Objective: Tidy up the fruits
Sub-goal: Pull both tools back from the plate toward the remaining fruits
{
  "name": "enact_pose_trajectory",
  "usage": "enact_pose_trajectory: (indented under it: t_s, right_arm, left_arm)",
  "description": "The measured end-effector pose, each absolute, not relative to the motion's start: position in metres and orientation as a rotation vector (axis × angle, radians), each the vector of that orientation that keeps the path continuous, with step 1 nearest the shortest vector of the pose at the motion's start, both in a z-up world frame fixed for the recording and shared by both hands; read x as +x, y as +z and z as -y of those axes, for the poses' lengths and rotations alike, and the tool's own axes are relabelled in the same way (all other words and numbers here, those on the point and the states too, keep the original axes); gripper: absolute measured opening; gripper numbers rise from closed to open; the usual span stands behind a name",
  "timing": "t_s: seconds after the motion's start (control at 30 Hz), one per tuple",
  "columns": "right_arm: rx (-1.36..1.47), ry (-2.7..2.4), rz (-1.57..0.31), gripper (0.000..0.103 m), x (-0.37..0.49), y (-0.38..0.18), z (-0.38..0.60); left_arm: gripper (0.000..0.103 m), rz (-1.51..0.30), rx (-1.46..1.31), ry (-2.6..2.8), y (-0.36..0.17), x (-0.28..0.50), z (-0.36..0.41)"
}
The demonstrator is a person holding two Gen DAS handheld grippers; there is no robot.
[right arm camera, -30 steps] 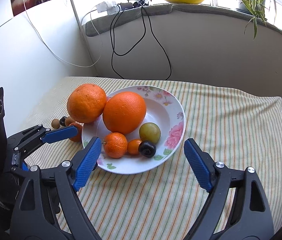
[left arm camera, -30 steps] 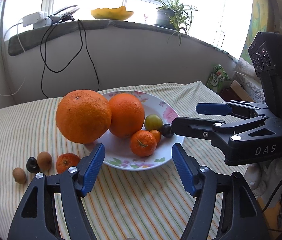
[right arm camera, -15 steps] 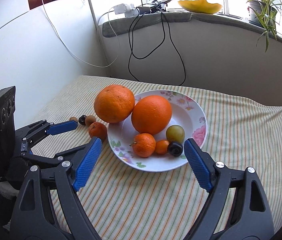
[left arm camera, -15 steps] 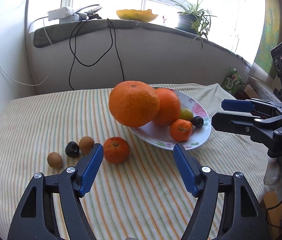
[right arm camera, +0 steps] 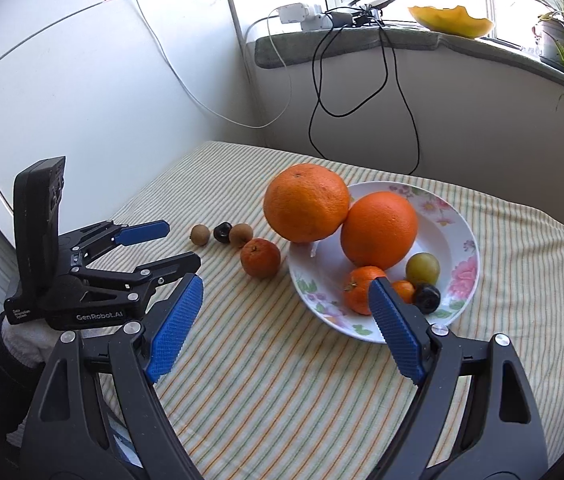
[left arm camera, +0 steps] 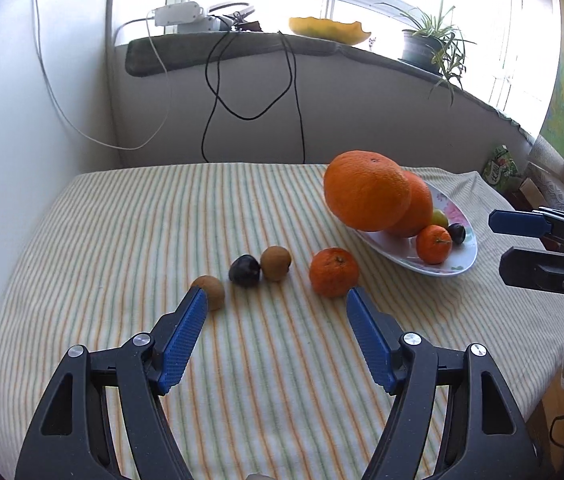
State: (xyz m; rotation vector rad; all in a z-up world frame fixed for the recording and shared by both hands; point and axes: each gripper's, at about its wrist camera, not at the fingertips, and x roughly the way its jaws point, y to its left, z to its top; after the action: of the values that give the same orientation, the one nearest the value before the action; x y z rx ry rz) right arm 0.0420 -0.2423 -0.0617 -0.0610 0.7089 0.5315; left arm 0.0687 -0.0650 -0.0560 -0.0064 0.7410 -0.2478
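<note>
Left gripper (left arm camera: 274, 306): has been swung away from the plate (left arm camera: 466, 257) toward the loose fruit; jaws wide apart, nothing between them.
Loose fruit: the tangerine (left arm camera: 333, 273) is seen just beyond the right fingertip, one kiwi (left arm camera: 210, 297) at the left fingertip, the plum (left arm camera: 244, 270) and second kiwi (left arm camera: 276, 263) ahead between the fingers.
Right gripper (right arm camera: 283, 284): spread open, empty; plate partly behind its right finger.
Meaning: a pick from the row is judged next; four pieces are yet to be plated.

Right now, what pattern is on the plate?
White plate with pink flowers and green leaves; right wrist view shows it best.
</note>
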Motion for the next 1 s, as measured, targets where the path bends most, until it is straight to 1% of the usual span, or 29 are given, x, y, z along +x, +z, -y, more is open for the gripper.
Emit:
enact_pose_trajectory:
  t_s: [0.5,0.57,0.67,0.7,0.77,0.8,0.83,1.0]
  right_arm:
    - [-0.033,0.61,-0.796,0.086,0.044,-0.092,0.188]
    - [-0.02,0.602,-0.809,0.081,0.047,-0.096,0.183]
    - [-0.018,0.56,-0.818,0.08,0.052,-0.101,0.176]
    - [-0.014,0.544,-0.821,0.078,0.054,-0.102,0.174]
    - [-0.001,0.515,-0.831,0.062,0.059,-0.105,0.171]
    - [0.009,0.502,-0.838,0.06,0.062,-0.107,0.171]
    - [0.014,0.487,-0.841,0.058,0.063,-0.109,0.169]
    - [0.006,0.408,-0.842,0.058,0.07,-0.116,0.164]
  left_arm:
    - [0.072,-0.756,-0.042,-0.223,-0.068,0.068,0.027]
    - [0.072,-0.753,-0.052,-0.231,-0.068,0.068,0.024]
    - [0.072,-0.749,-0.066,-0.245,-0.068,0.069,0.018]
    - [0.071,-0.748,-0.076,-0.253,-0.068,0.069,0.016]
    - [0.066,-0.749,-0.093,-0.269,-0.069,0.07,0.013]
    - [0.064,-0.751,-0.098,-0.277,-0.07,0.072,0.012]
    - [0.063,-0.752,-0.101,-0.285,-0.07,0.073,0.012]
    - [0.059,-0.759,-0.096,-0.331,-0.074,0.079,0.013]
